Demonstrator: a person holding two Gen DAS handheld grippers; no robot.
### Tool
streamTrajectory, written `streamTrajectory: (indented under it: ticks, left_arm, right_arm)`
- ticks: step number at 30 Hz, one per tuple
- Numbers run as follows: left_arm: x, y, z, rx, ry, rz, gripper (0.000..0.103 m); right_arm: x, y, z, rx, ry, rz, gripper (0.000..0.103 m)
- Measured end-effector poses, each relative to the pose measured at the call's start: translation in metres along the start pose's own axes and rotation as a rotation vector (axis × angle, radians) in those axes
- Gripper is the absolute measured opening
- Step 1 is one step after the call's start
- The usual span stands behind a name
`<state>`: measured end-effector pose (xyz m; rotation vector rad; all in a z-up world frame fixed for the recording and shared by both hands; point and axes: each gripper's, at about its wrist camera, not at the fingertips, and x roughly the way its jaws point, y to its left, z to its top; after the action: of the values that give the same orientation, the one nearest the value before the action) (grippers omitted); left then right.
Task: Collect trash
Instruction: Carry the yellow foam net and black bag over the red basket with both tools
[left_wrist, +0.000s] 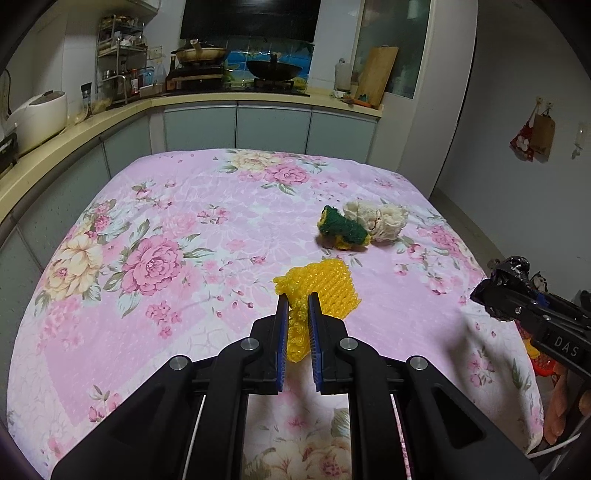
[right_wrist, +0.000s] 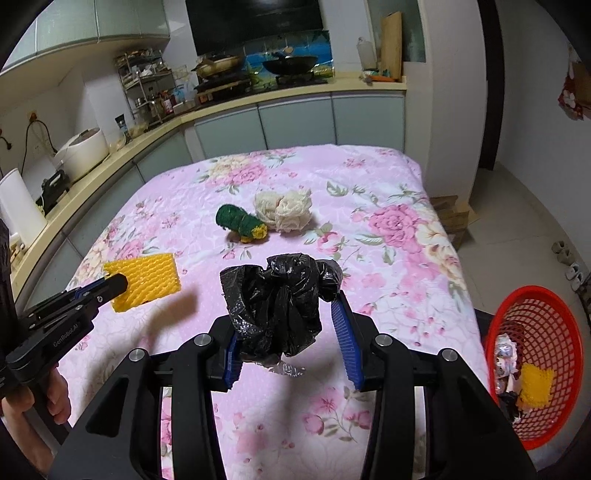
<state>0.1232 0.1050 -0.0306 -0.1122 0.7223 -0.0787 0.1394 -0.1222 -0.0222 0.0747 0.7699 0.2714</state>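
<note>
Trash in two pieces was held off the table: a crumpled black plastic bag (right_wrist: 275, 306) was lodged between the pads of the right gripper (right_wrist: 291, 317), and a yellow foam net (left_wrist: 317, 291) was clamped at its near end by the left gripper (left_wrist: 298, 306). The right jaws stood fairly wide, with the bag pressed against the left pad and merely draped at the tip of the right one; whether a firm pinch was kept could not be told. A slip of the bag onto the flowered tablecloth (right_wrist: 388, 206) was therefore judged the chief risk, caused by slack film sliding off the ribbed pads during a swing. The net was gripped only by a bunched corner, so that tearing loose or pivoting downward was judged possible. Its long axis ran forward and rightward from the pads in the left wrist view, the free flat end pointing away toward the table's middle. The red basket (right_wrist: 532, 306), already holding some scraps, stood beyond the table's right edge, near the right gripper; a release short of its rim would be expected to drop the trash on the floor. Farther off, a green and yellow scrubber (right_wrist: 242, 221) lay touching a cream cloth wad (right_wrist: 284, 210), both uncollected.
</note>
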Motion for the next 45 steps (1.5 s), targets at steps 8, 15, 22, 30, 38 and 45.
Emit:
streamTrajectory:
  ticks: [8,15,22,30,38,45]
  left_arm:
    - [-0.004,-0.009,0.003,0.014,-0.008,-0.018,0.01]
    - [-0.003,-0.028,0.009,0.038,-0.015,-0.025,0.01]
    - [-0.001,-0.05,0.016,0.072,-0.021,-0.032,0.01]
    - [-0.001,-0.077,0.024,0.11,-0.032,-0.058,0.01]
    - [-0.004,-0.112,0.033,0.161,-0.038,-0.115,0.01]
    - [-0.003,-0.152,0.039,0.218,-0.043,-0.175,0.01]
  right_arm:
    - [-0.021,-0.006,-0.002,0.005,-0.046,-0.022,0.042]
    - [-0.034,-0.02,0.001,0.022,-0.082,-0.035,0.042]
    - [-0.046,-0.036,0.004,0.044,-0.108,-0.041,0.042]
    - [-0.06,-0.056,0.007,0.072,-0.138,-0.057,0.042]
    - [-0.074,-0.082,0.01,0.105,-0.162,-0.089,0.042]
    - [-0.09,-0.112,0.009,0.144,-0.185,-0.147,0.042]
